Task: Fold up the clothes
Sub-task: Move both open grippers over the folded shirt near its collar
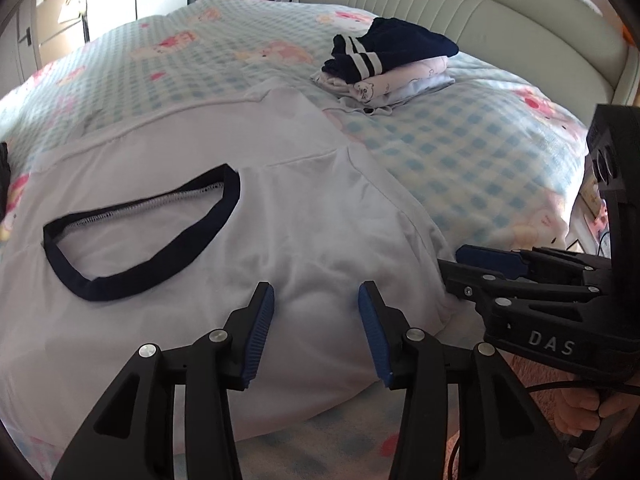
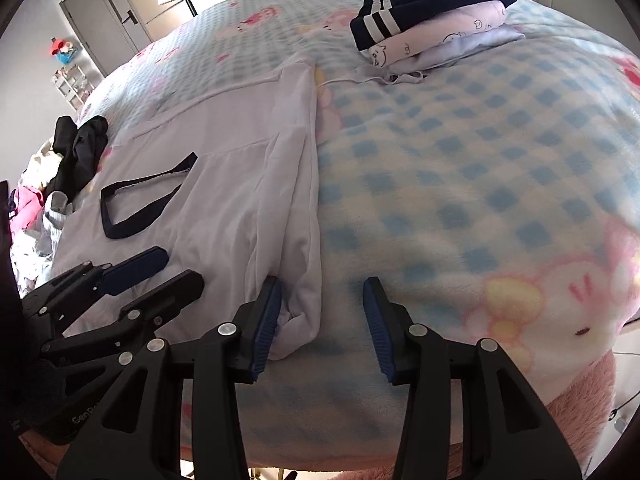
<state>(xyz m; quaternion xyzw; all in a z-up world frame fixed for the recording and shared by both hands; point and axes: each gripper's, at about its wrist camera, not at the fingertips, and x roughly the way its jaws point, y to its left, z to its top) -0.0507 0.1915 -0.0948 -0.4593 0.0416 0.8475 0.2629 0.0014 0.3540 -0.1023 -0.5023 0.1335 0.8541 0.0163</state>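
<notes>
A white T-shirt [image 1: 208, 184] with a dark navy neckband [image 1: 160, 258] lies spread flat on the bed [image 1: 460, 152], covering the near part of the checked blue-and-white cartoon blanket [image 2: 460, 168], its collar end toward the bed's near edge. One side of the shirt is folded inward, leaving a long straight edge running away from the near edge toward the headboard [image 1: 460, 12].

The left gripper [image 1: 316, 308] hangs just above the shirt near its shoulder, jaws spread wide with nothing between the blue pads [image 1: 260, 332]. The right gripper [image 2: 322, 308] sits at the near edge of the bed, also released; its left pad [image 2: 266, 324] touches the bunched end of the folded side, while the other pad is over bare blanket.

Toward the bed's far right corner stands a stack of 3 folded garments [image 2: 436, 28], the top 1 navy with white stripes. A dark garment [image 2: 78, 148] lies at the bed's left edge beside a heap of unfolded clothes [image 2: 32, 208].
</notes>
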